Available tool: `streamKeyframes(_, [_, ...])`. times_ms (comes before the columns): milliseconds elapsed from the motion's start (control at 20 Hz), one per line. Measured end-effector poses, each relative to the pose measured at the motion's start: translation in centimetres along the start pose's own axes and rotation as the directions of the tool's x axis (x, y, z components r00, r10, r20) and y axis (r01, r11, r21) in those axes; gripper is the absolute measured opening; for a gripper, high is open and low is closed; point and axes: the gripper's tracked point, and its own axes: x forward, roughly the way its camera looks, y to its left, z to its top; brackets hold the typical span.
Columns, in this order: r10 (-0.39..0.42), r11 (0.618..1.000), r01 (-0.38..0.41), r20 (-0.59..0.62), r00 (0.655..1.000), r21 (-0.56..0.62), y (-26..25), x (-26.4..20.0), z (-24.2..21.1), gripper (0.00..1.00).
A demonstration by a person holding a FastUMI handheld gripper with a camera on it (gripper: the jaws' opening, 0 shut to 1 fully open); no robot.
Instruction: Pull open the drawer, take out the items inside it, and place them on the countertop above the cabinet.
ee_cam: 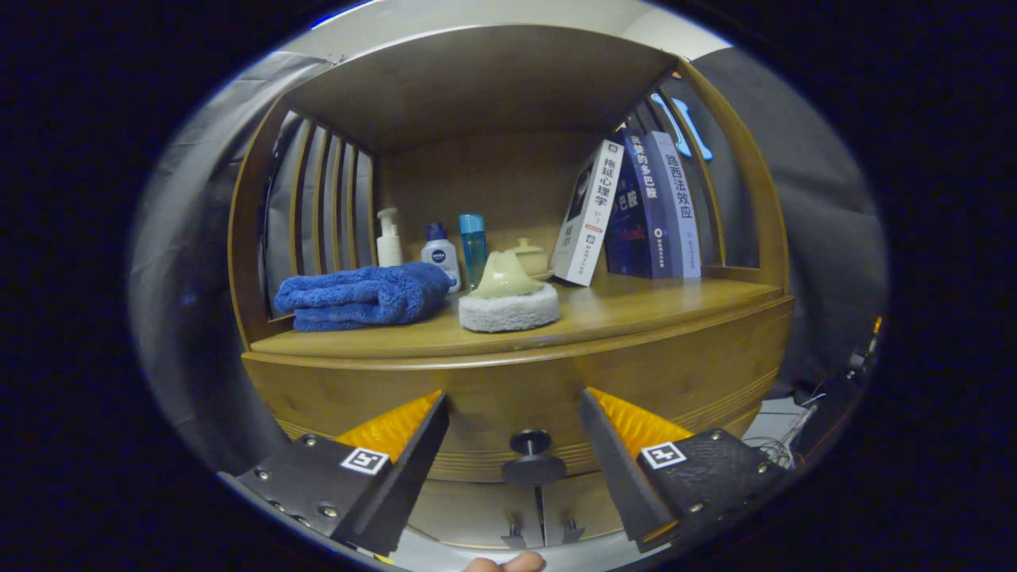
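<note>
Drawer [508, 397]: wooden front, closed, set directly under the countertop [636, 306] of the cabinet. Its dark round knob [531, 443] sits between the two fingers, untouched by either.

Gripper [512, 413]: fingers spread wide apart, grasping nothing, tips close to the drawer front on both sides of the knob.

On the countertop, from the left: folded blue towel [361, 295]; behind it a white pump bottle [388, 238], a white bottle with blue cap [439, 254] and a slim blue bottle [473, 245]. In the middle, a white round sponge [508, 310] with a pale green piece [504, 276] on top; a small lidded jar [530, 256] behind. At right, three books [636, 210] leaning together.

Fingertip of a person [504, 563] below the gripper.
</note>
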Motion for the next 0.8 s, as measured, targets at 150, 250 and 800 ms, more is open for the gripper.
streamKeyframes(150, [-0.002, 1.000, 0.003, 0.024, 1.000, -0.015, -0.1, -1.4, 1.8, 0.99])
streamKeyframes(250, [-0.002, 1.000, 0.002, 0.053, 0.999, -0.013, -0.2, -2.6, 3.8, 1.00])
streamKeyframes(800, [-0.011, 0.996, 0.029, 0.199, 0.980, -0.085, -0.2, -9.0, 18.8, 0.99])
